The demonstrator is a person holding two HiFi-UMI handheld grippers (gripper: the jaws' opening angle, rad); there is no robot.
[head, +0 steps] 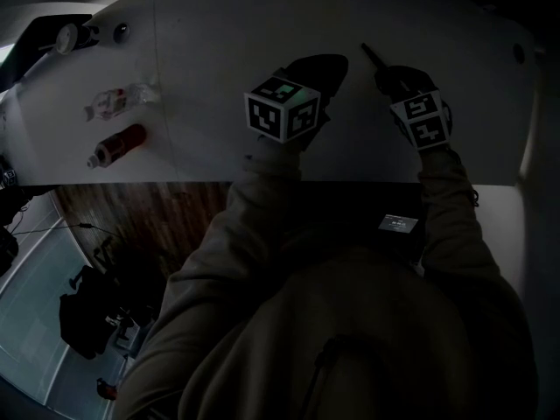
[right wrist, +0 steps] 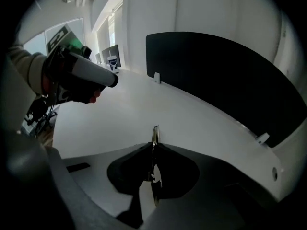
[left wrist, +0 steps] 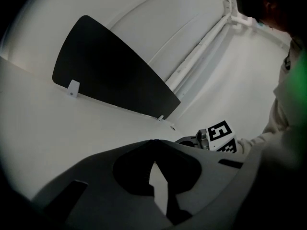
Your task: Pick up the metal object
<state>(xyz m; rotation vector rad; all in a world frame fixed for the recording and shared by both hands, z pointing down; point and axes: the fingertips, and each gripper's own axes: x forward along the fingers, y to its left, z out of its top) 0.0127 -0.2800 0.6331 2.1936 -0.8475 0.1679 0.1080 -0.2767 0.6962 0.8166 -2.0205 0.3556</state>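
Note:
The metal object [right wrist: 155, 134] is a thin flat strip that stands on edge between the jaws of my right gripper [right wrist: 153, 147], and its tip pokes out past them over the white table [right wrist: 120, 114]. The jaws are shut on it. In the head view the same strip [head: 371, 56] shows as a dark sliver ahead of the right gripper [head: 387, 79], at the right of the table. My left gripper [head: 317, 70] hovers over the table's middle, a short way left of the right one. Its jaw tips [left wrist: 153, 143] meet with nothing between them.
A clear plastic bottle [head: 118, 101] and a red bottle [head: 118, 145] lie at the table's left. A black divider panel [right wrist: 225, 75] stands along the far edge. The table's front edge [head: 175, 182] runs just before the person's body, with wooden floor below.

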